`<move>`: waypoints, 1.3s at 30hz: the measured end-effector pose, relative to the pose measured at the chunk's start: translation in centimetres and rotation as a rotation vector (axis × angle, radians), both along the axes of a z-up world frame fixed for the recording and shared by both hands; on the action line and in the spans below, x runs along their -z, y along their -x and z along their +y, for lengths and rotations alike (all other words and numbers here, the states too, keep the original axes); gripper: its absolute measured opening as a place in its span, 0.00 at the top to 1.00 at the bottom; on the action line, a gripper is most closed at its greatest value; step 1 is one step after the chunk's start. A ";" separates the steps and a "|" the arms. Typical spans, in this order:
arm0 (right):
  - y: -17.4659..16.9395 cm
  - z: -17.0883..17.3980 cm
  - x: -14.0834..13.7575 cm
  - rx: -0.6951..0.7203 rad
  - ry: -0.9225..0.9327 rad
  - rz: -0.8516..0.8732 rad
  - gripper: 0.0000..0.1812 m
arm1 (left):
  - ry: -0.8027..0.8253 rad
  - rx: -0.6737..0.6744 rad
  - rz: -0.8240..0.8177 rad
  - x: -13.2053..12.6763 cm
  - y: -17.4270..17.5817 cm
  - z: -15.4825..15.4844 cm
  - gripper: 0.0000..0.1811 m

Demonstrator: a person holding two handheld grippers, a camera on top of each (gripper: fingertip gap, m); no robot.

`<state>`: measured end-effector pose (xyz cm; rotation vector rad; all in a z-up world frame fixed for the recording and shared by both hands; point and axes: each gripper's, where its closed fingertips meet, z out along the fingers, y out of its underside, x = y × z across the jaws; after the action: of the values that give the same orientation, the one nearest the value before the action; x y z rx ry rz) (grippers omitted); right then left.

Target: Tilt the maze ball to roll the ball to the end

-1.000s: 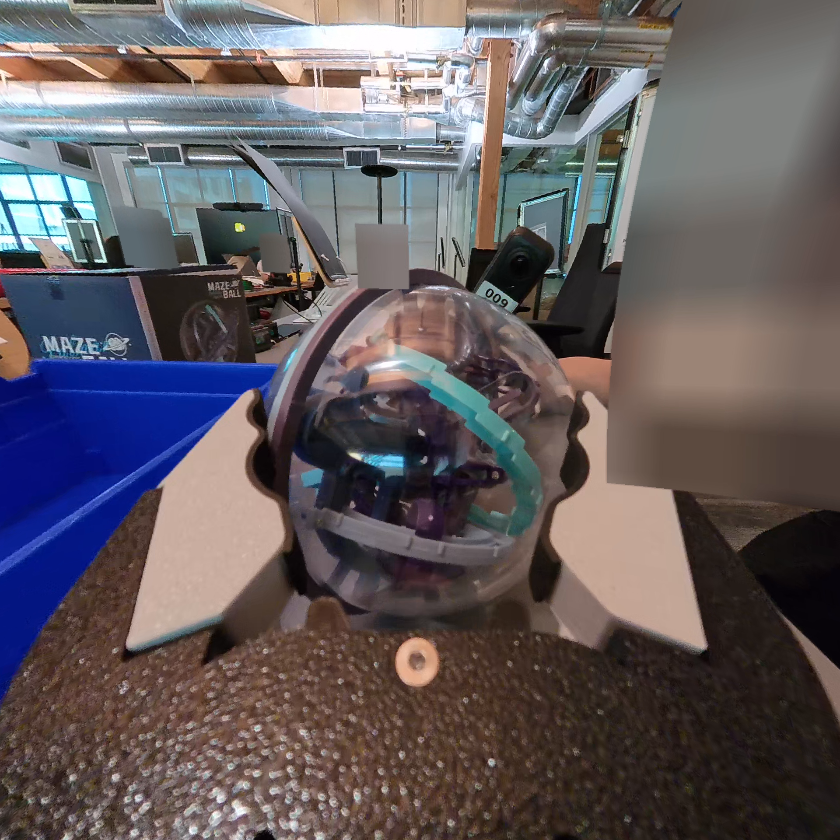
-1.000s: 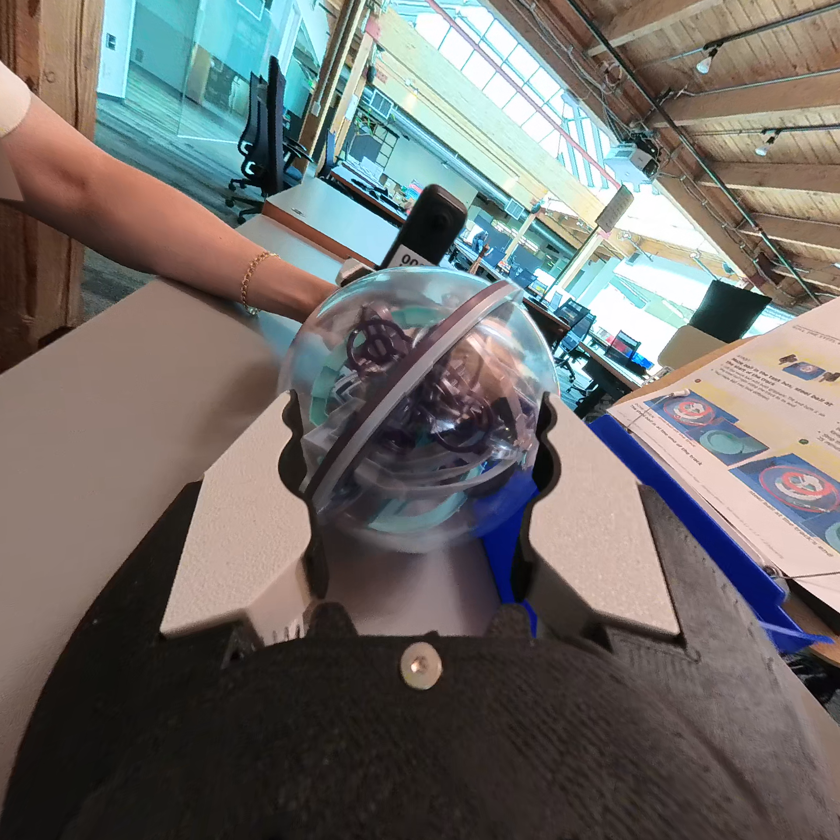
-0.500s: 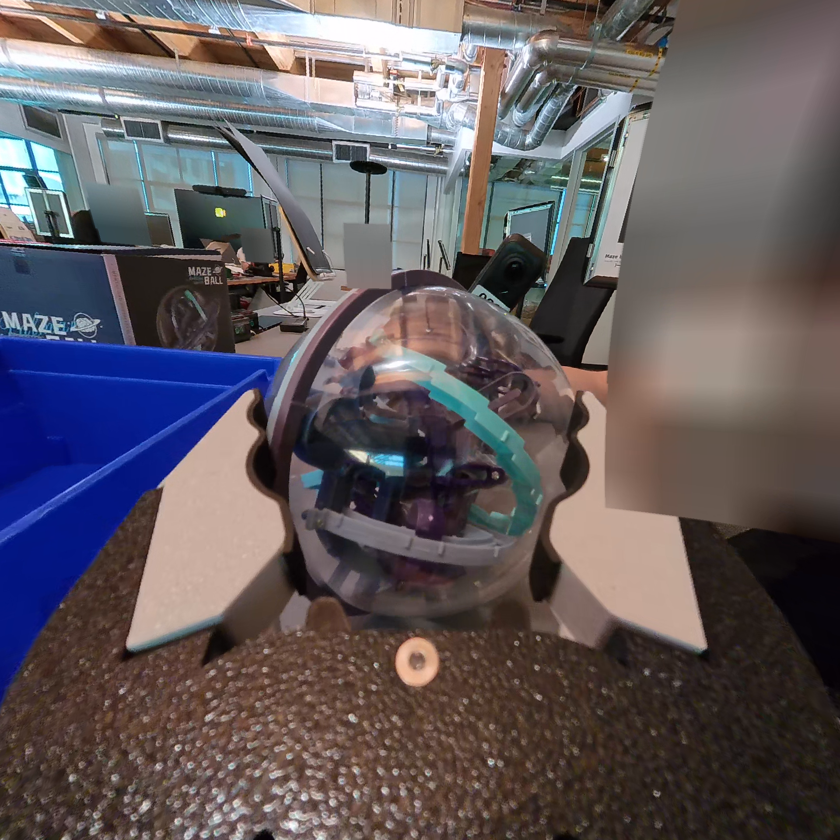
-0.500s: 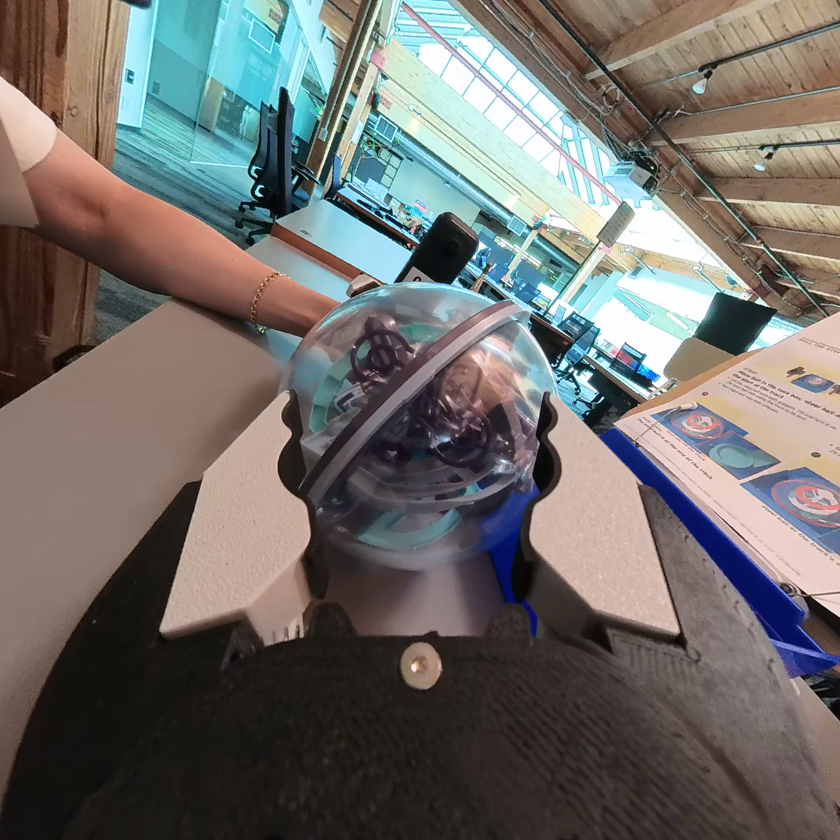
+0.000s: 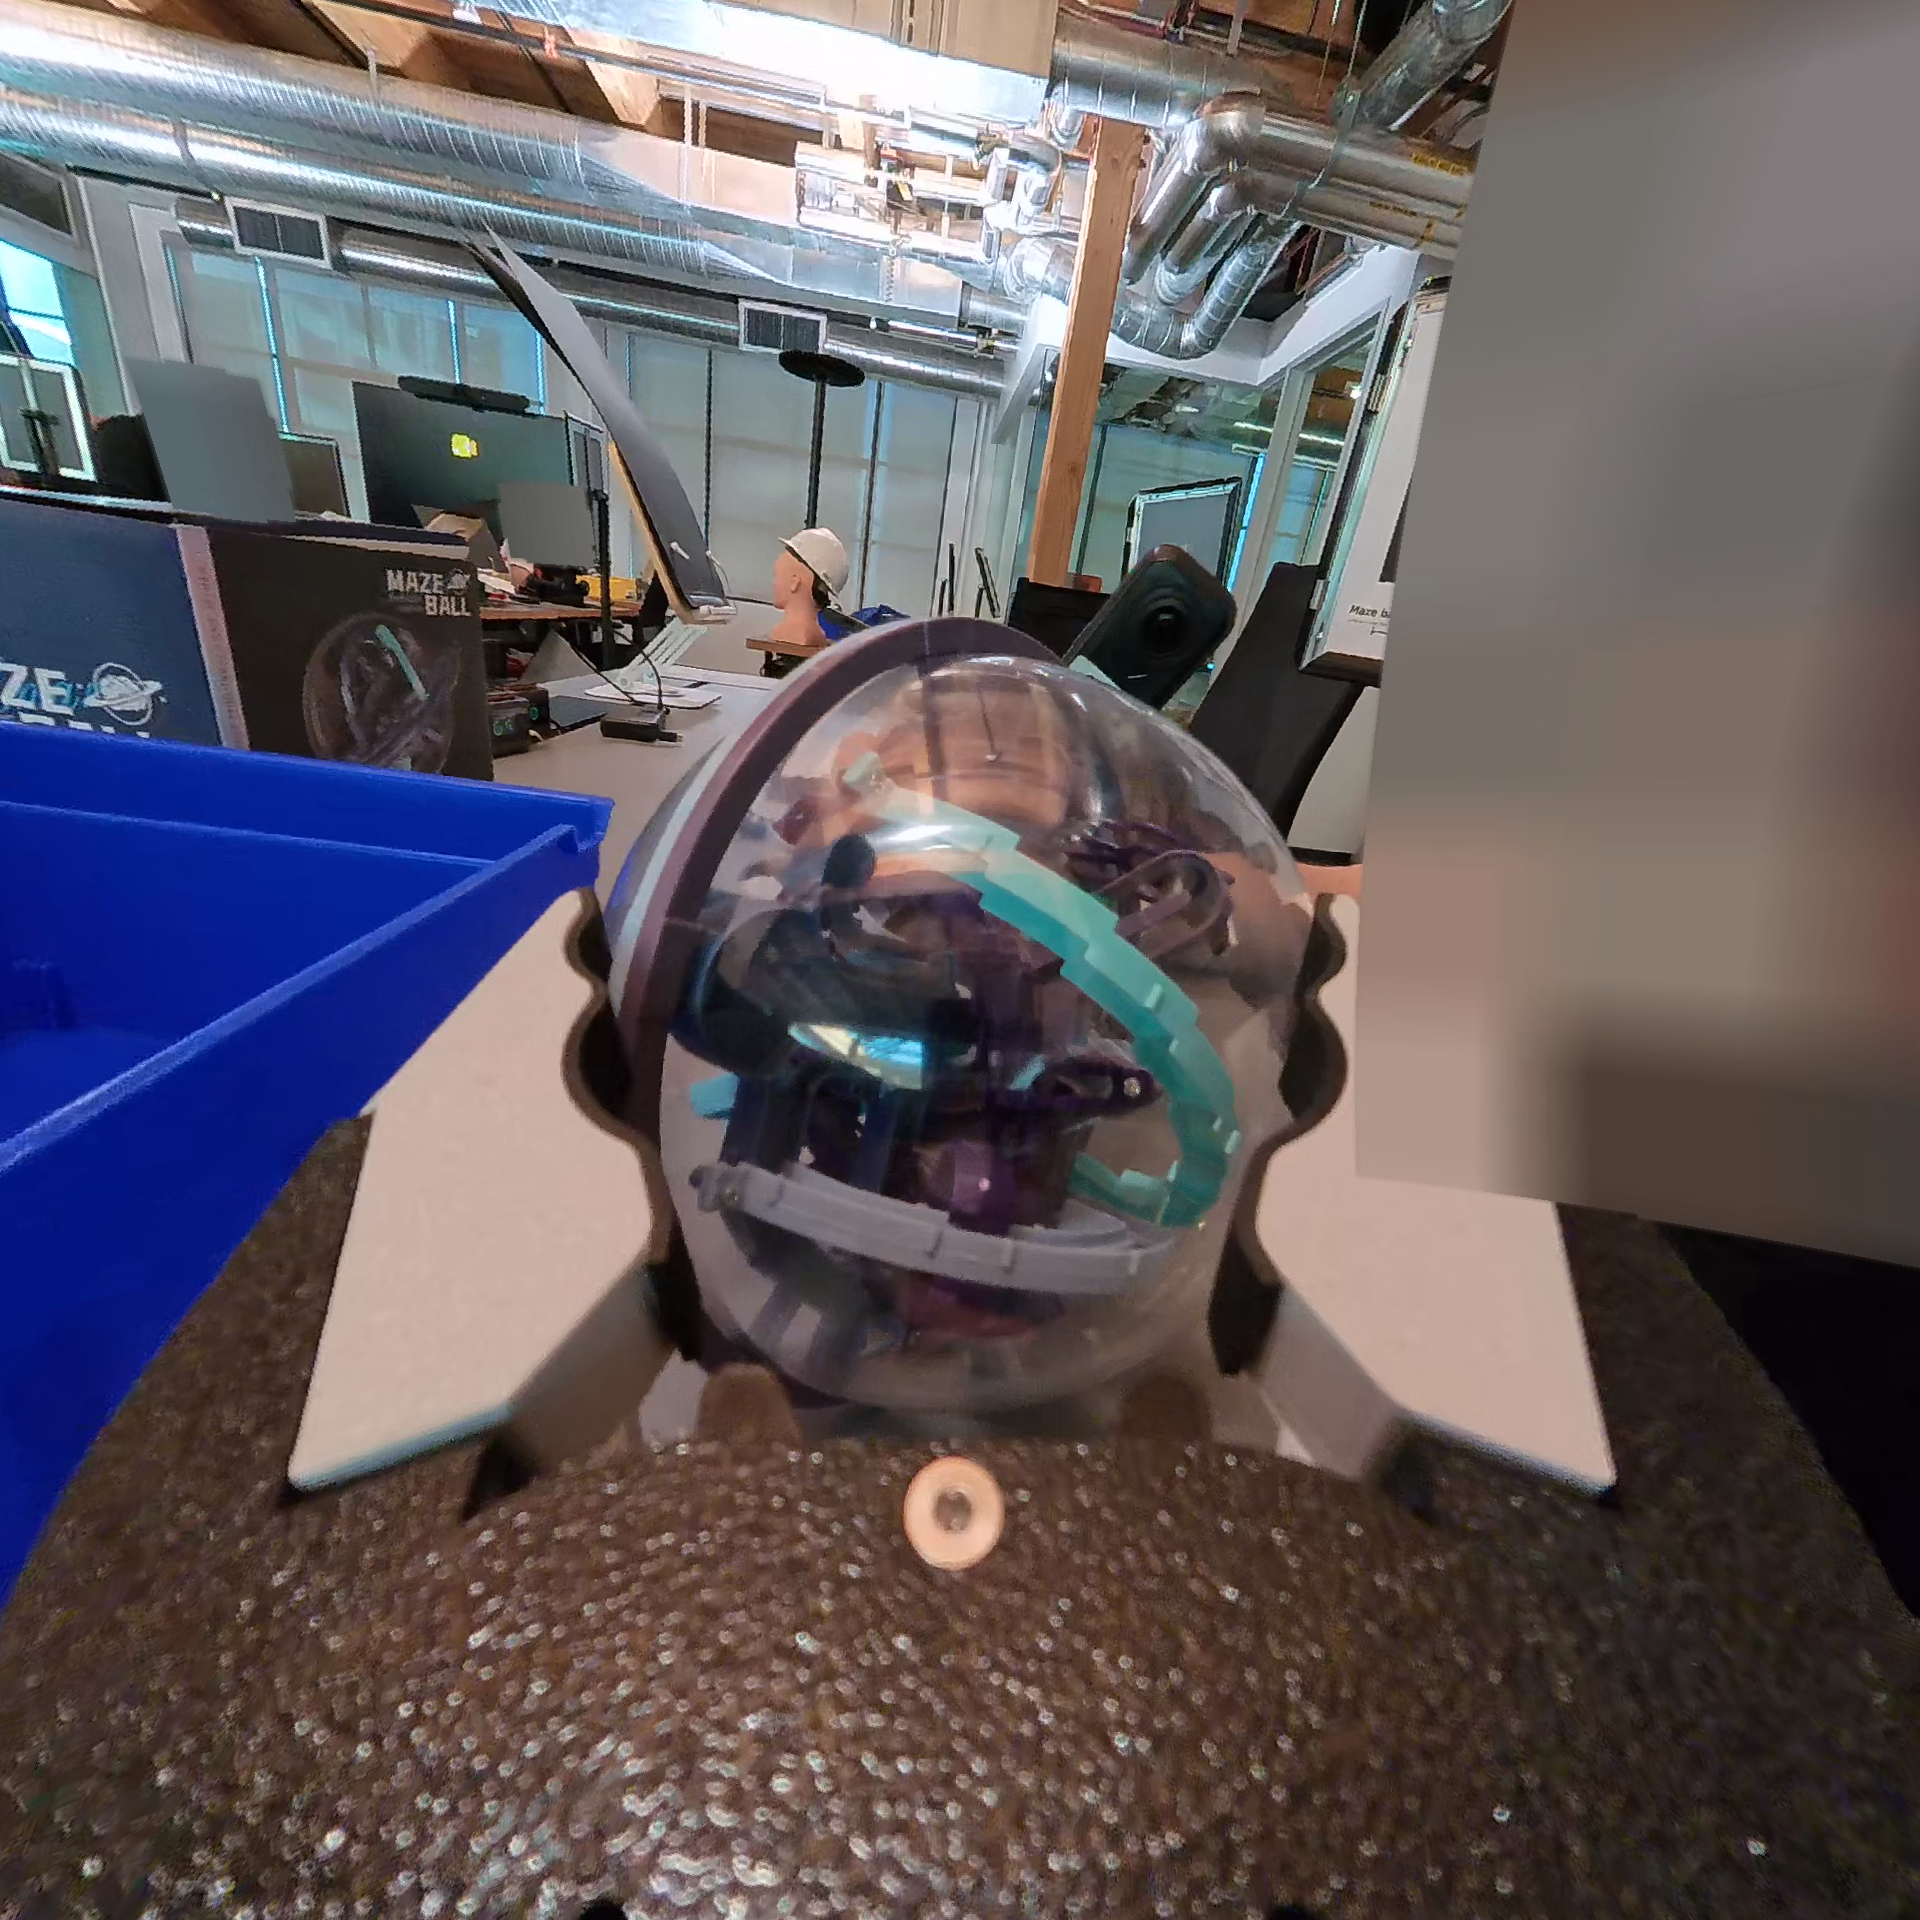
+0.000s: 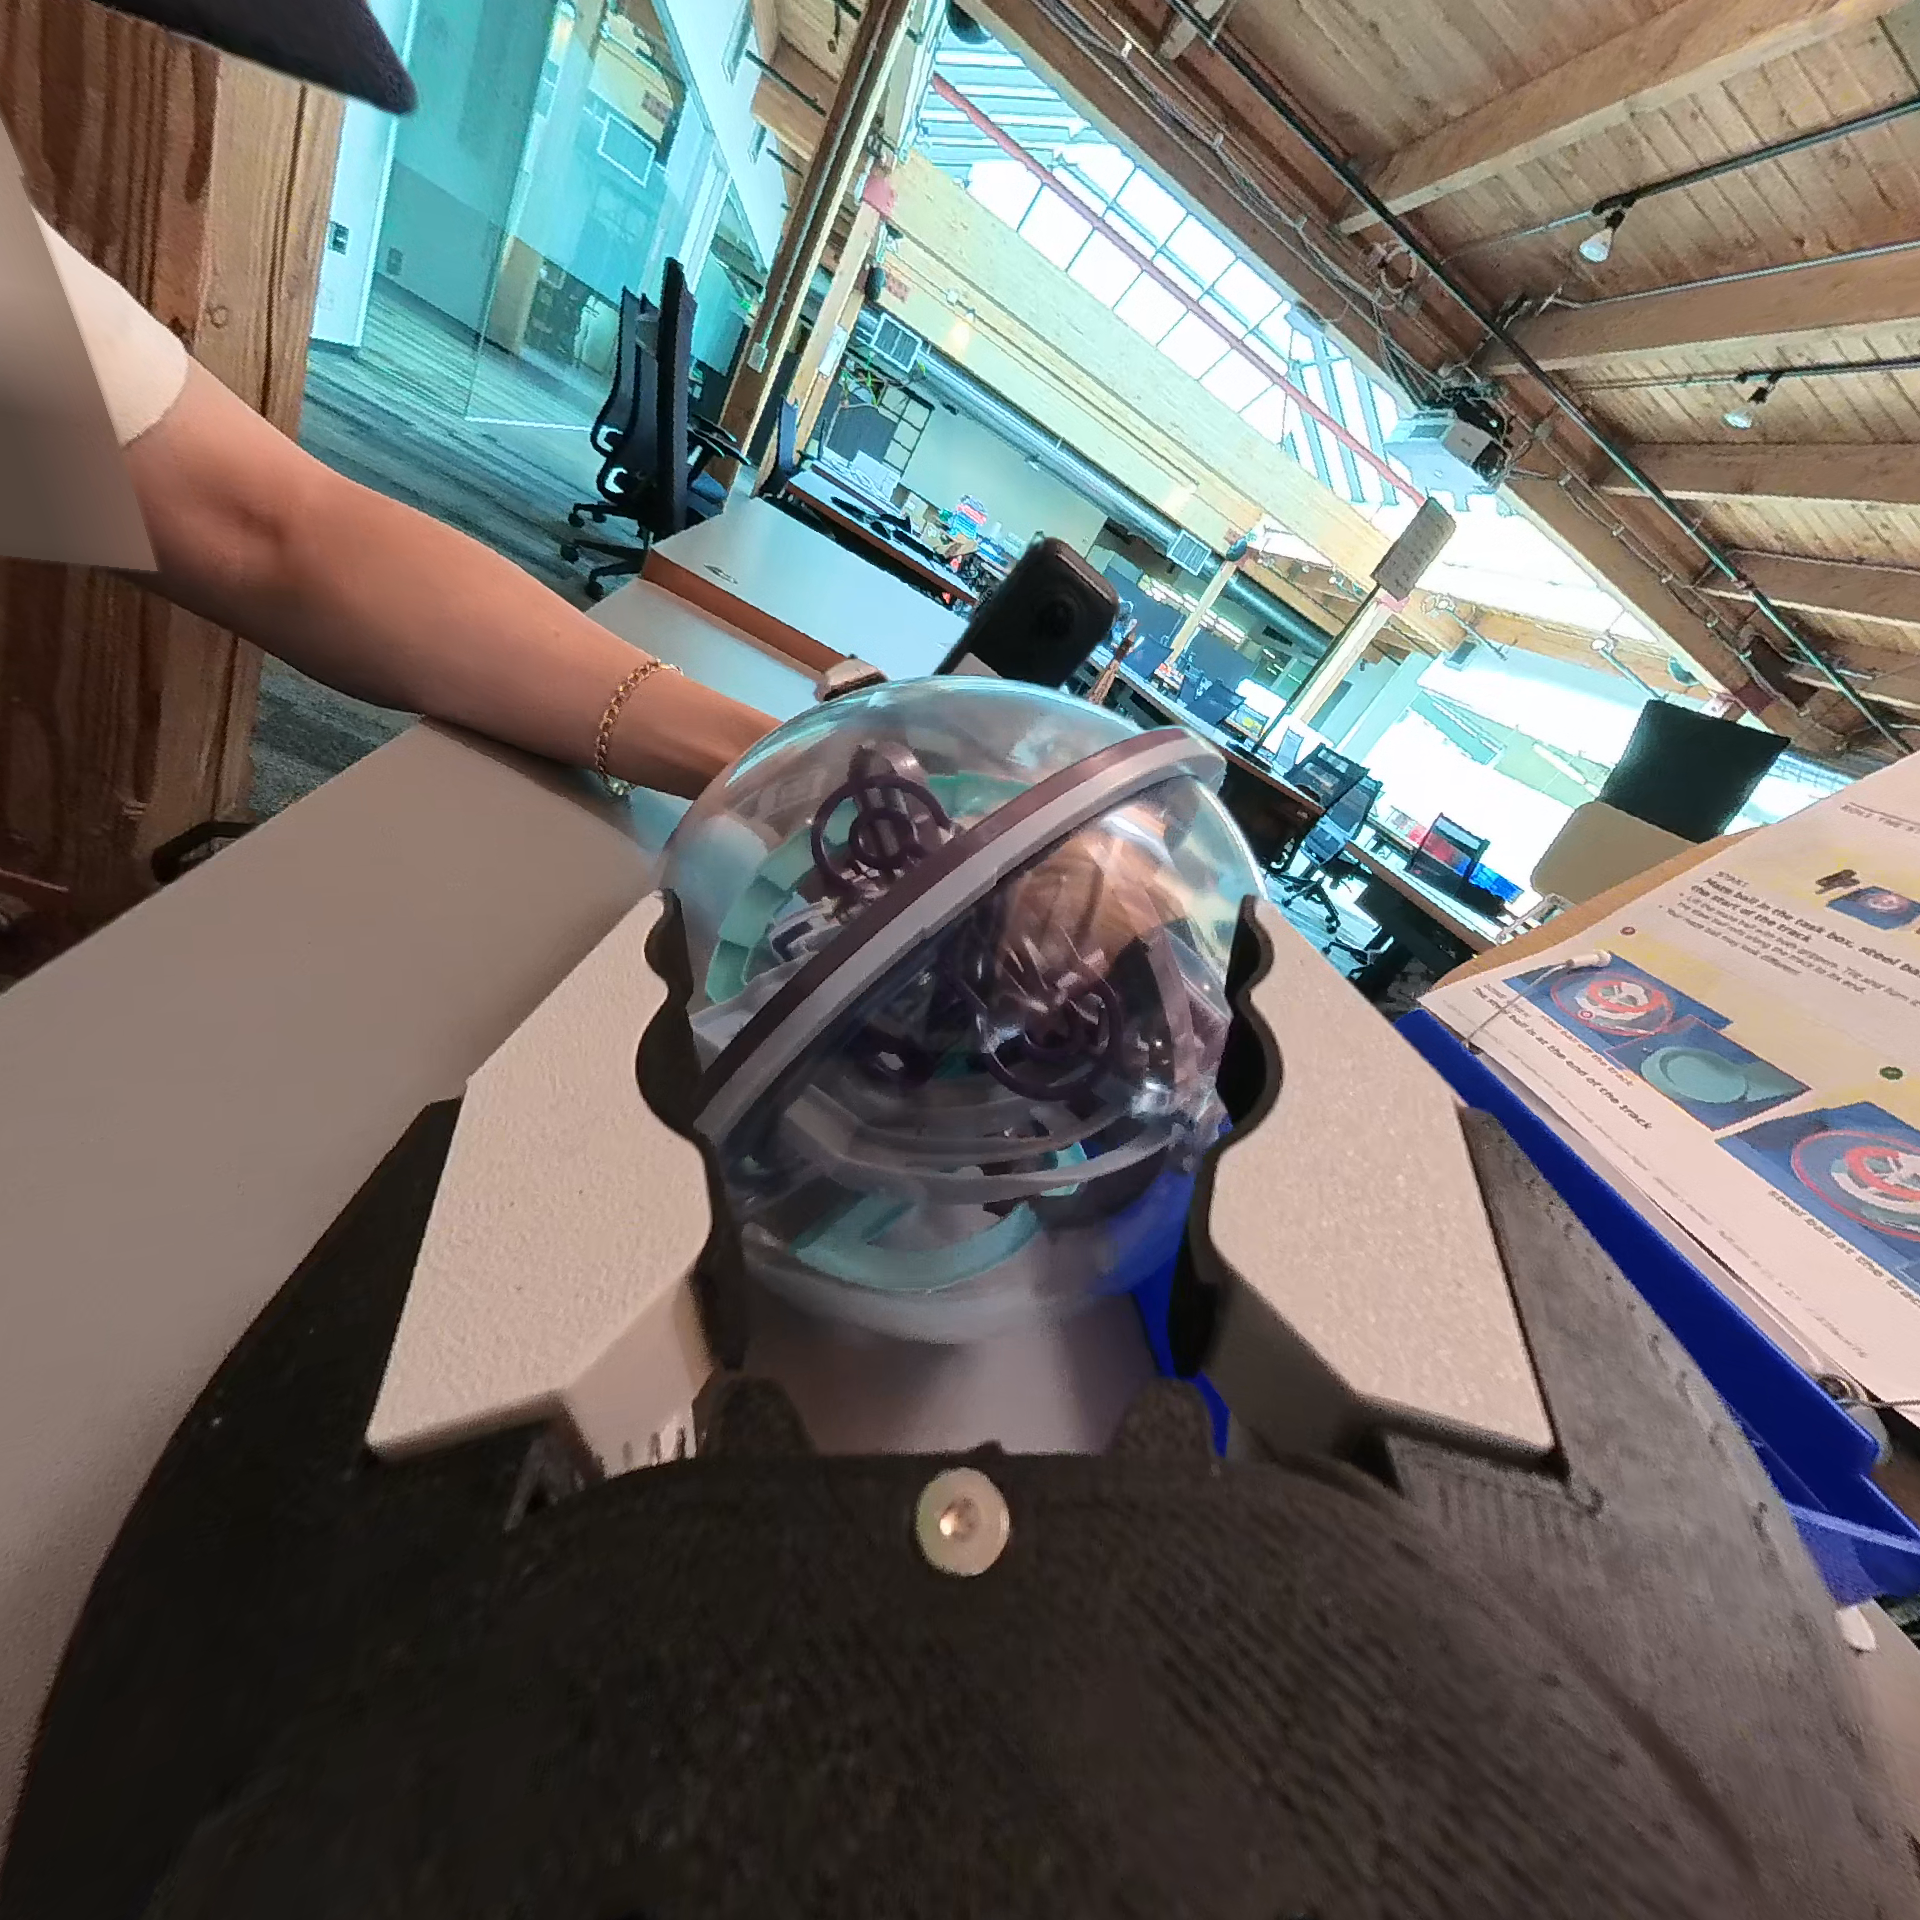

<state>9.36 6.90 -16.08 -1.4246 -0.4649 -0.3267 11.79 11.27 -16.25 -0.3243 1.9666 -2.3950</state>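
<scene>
Left wrist view: left claw [image 5: 951,1049] was closed on the maze ball [image 5: 956,1039], both fingers pressed to the clear sphere's sides. Blue bin [image 5: 260,935] sat just left of the ball; printed box [image 5: 312,665] stood behind the bin. Right wrist view: right claw [image 6: 951,1060] likewise gripped the maze ball [image 6: 956,1039] from the opposite side, above the table [image 6: 312,987]. Instruction sheet [image 6: 1714,1039] lay right of the ball.

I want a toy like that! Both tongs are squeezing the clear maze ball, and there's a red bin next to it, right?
Nearly. The bin is blue, not red, as the left wrist view shows. Both tongs, left and right, do squeeze the clear maze ball.
</scene>
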 end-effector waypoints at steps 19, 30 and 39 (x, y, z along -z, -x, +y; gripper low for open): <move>0.6 -0.1 -0.4 -0.028 -0.027 -0.004 0.45 | 0.009 0.026 0.051 0.1 0.1 -0.3 0.30; 0.8 -0.1 -0.6 -0.039 -0.040 -0.003 0.46 | 0.018 0.034 0.093 0.2 -0.1 -0.5 0.30; 0.8 -0.2 -0.7 -0.043 -0.050 0.008 0.47 | 0.022 0.039 0.124 0.3 -0.2 -0.5 0.30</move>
<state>8.56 6.73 -15.37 -1.3653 -0.4773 -0.2957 12.00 10.74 -16.54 -0.4498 2.0156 -2.4796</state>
